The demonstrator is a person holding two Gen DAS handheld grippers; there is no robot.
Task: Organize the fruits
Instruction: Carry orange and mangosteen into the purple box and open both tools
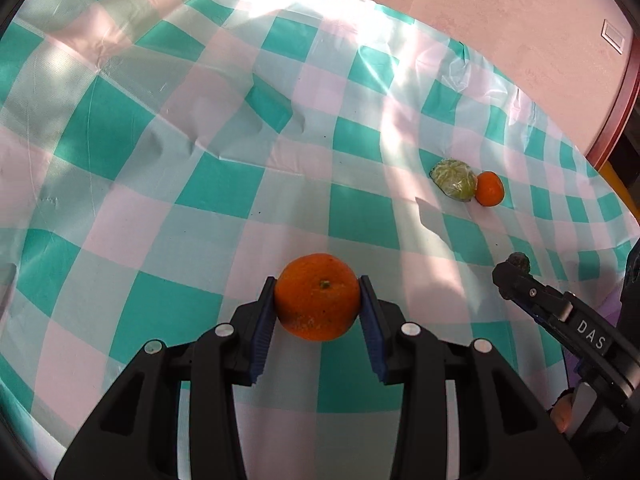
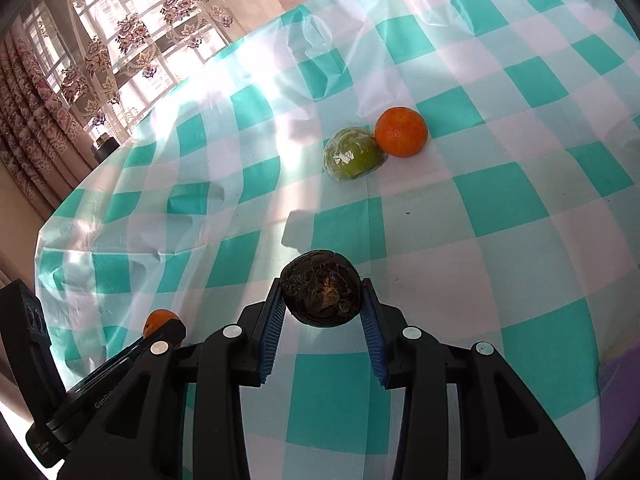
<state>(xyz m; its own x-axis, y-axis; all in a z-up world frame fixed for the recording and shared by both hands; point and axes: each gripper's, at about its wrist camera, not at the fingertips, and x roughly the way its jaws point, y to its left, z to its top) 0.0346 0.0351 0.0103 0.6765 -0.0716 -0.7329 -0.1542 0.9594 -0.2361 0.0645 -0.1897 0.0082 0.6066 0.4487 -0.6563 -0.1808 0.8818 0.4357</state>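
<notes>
My left gripper (image 1: 318, 294) is shut on an orange (image 1: 317, 297) and holds it above the checked tablecloth (image 1: 200, 184). My right gripper (image 2: 322, 294) is shut on a dark wrinkled round fruit (image 2: 321, 293). The right gripper (image 1: 516, 270) also shows at the right of the left wrist view. The left gripper (image 2: 164, 326) and its orange (image 2: 158, 320) show at the lower left of the right wrist view. A second orange (image 2: 401, 132) lies on the cloth touching a green fruit in clear wrap (image 2: 352, 154); both show in the left wrist view too, orange (image 1: 489, 188) and green fruit (image 1: 454, 180).
The teal and white checked cloth (image 2: 500, 200) is creased, with raised folds (image 1: 264, 108) in the middle. A pink wall (image 1: 520, 20) stands behind the table's far edge. A window with floral lace curtains (image 2: 100, 48) is at the left.
</notes>
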